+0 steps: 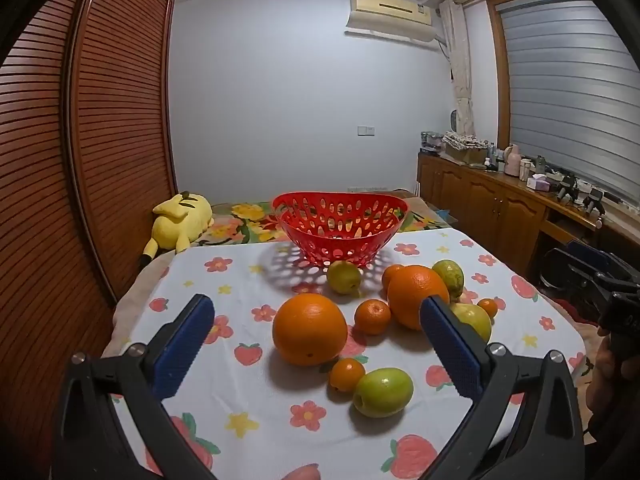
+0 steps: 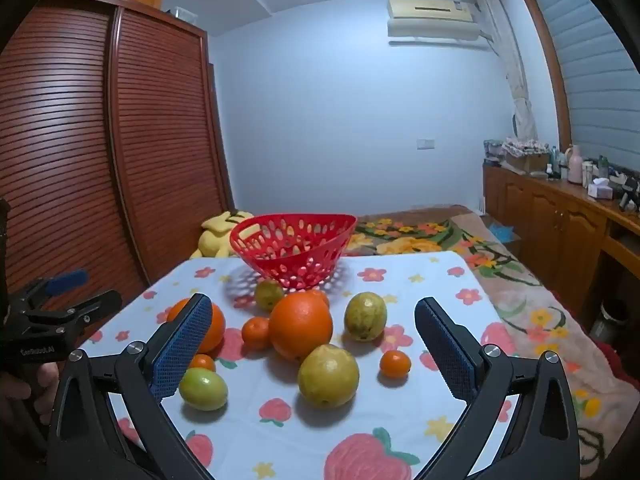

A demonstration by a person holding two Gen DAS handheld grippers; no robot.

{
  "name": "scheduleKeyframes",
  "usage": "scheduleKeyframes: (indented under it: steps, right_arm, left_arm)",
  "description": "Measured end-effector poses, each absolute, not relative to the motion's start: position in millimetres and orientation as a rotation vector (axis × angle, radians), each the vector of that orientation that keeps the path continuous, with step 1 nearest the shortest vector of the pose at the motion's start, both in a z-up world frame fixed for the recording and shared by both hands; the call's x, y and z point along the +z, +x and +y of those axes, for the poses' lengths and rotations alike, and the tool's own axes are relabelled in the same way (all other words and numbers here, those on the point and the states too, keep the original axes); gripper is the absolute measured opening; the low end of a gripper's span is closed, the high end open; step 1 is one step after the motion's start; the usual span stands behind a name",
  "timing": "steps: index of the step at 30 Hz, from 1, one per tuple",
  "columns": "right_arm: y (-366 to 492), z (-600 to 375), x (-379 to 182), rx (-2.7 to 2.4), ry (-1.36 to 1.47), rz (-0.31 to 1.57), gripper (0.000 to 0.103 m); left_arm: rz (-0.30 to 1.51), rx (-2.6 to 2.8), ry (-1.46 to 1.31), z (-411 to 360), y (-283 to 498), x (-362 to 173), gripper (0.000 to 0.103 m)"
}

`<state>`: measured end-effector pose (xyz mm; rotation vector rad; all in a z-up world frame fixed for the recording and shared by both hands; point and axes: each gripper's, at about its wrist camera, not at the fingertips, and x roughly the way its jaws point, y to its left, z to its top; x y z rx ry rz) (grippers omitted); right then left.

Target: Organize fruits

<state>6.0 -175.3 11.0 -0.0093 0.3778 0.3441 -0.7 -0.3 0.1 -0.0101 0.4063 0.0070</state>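
Setting: home bedroom — bed with floral blanket [image 2: 460, 240], yellow plush toy [image 1: 180, 220] beside louvred wooden wardrobe [image 1: 100, 140]; wall air conditioner [image 1: 390, 14], wooden sideboard [image 1: 488, 196] cluttered with bottles — blinds on window [image 1: 568, 92].

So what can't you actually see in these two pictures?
- Basket inside: both views, the near wall hides its floor.
- One small orange: right wrist view, mostly behind the big orange.
- Bottles on the sideboard: too small to identify.
- Person: only a hand at the frame edges.
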Motion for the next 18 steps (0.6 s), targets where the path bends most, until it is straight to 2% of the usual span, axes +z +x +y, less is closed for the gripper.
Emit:
scheduleKeyframes:
  steps: [18]
  right_arm:
    - [-0.7, -167.4, 10.1, 0.353, -0.036, 0.382, 0.103]
  left_arm:
    - [0.405, 0.009, -0.004, 0.9, -1.4, 0.1, 0.103]
